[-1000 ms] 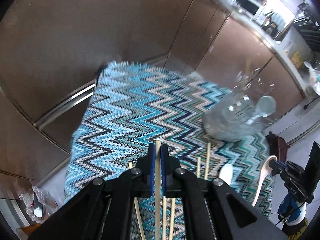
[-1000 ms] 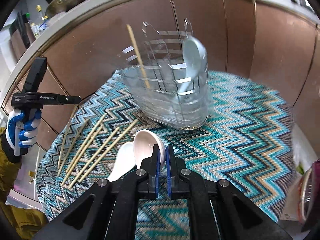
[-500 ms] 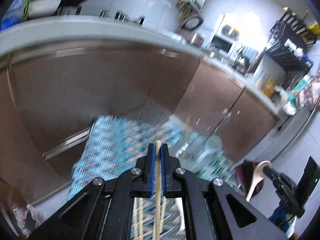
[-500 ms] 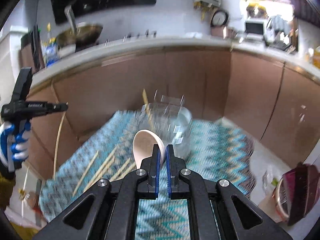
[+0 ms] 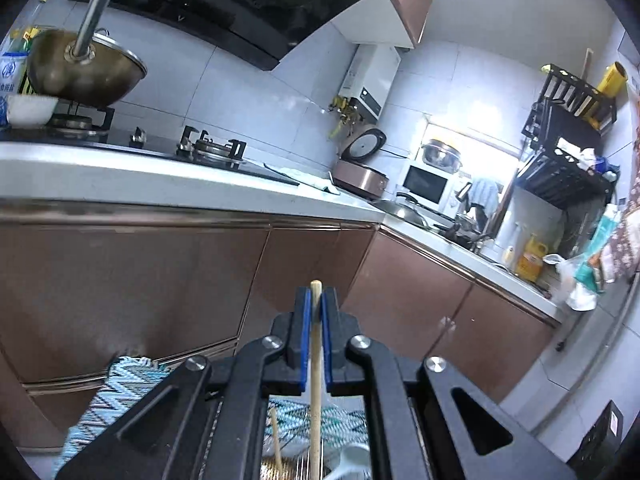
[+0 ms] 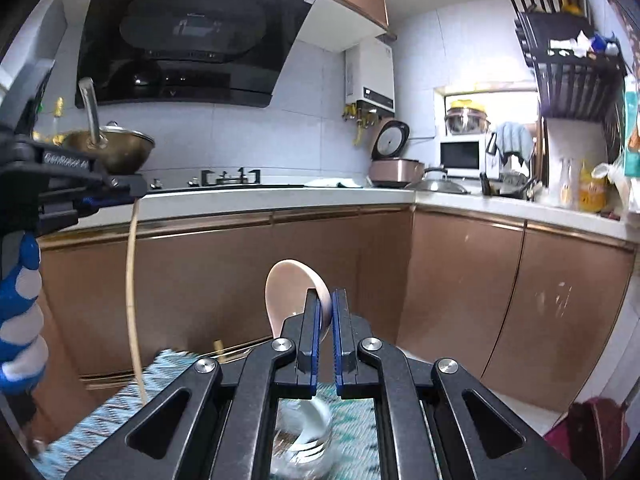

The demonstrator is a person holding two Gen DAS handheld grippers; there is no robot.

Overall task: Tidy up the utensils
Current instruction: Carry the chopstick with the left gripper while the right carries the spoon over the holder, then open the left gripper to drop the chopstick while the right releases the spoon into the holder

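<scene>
Left gripper (image 5: 316,312) pinching a thin wooden chopstick (image 5: 317,364) upright, jaws clamped; light, stiff, prone to pivoting. Right gripper (image 6: 326,312) squeezing a white ceramic spoon (image 6: 292,292), bowl at 12 o'clock; slick, chippable. Clear plastic holder (image 6: 304,448) at 6 o'clock.

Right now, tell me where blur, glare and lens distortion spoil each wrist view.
Left wrist view: the fisheye bends the countertop into a curve, the window behind the microwave is blown out, and the zigzag cloth is smeared. Right wrist view: the clear holder under the right tool is motion-blurred, the chopstick looks bowed, and dark vignetting fills the corners.
</scene>
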